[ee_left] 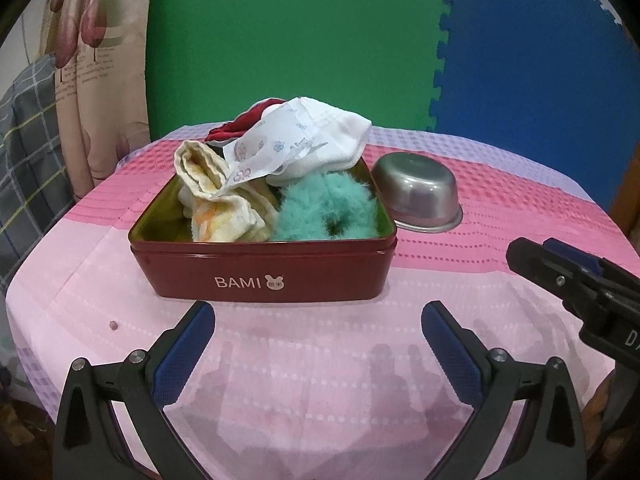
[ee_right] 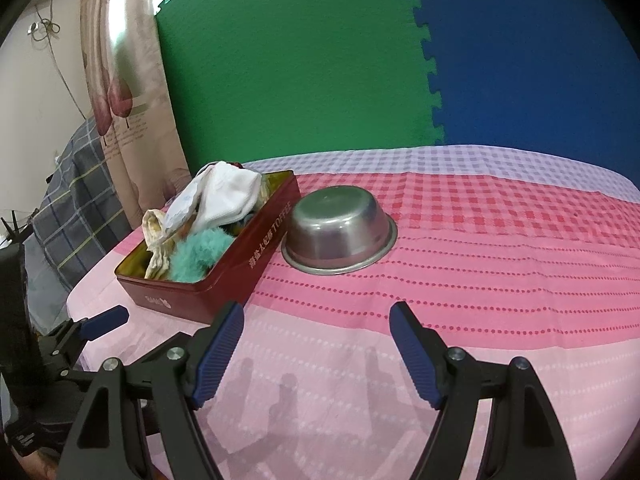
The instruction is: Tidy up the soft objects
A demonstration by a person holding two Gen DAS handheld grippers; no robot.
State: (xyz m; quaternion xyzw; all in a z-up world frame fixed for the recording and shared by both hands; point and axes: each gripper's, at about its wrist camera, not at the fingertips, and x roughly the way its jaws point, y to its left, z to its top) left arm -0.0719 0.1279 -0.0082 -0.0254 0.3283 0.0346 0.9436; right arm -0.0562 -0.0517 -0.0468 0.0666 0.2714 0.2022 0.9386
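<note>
A dark red tin (ee_left: 260, 276) (ee_right: 244, 264) marked BAMI stands on the pink cloth. In it lie a cream and orange towel (ee_left: 218, 200) (ee_right: 154, 244), a fluffy teal scrunchie (ee_left: 328, 210) (ee_right: 196, 256), a white sock (ee_left: 332, 140) (ee_right: 228, 196), a printed white wrapper (ee_left: 268, 148) and a red cloth (ee_left: 240, 124) at the back. My left gripper (ee_left: 318, 326) is open just in front of the tin, nothing between its fingers. My right gripper (ee_right: 316, 328) is open too, empty, to the right of the tin's near corner.
An upturned steel bowl (ee_left: 418, 194) (ee_right: 340, 230) sits right beside the tin. The pink checked tablecloth (ee_right: 500, 260) stretches away to the right. Green and blue foam mats form the back wall. A curtain and plaid fabric hang at the left.
</note>
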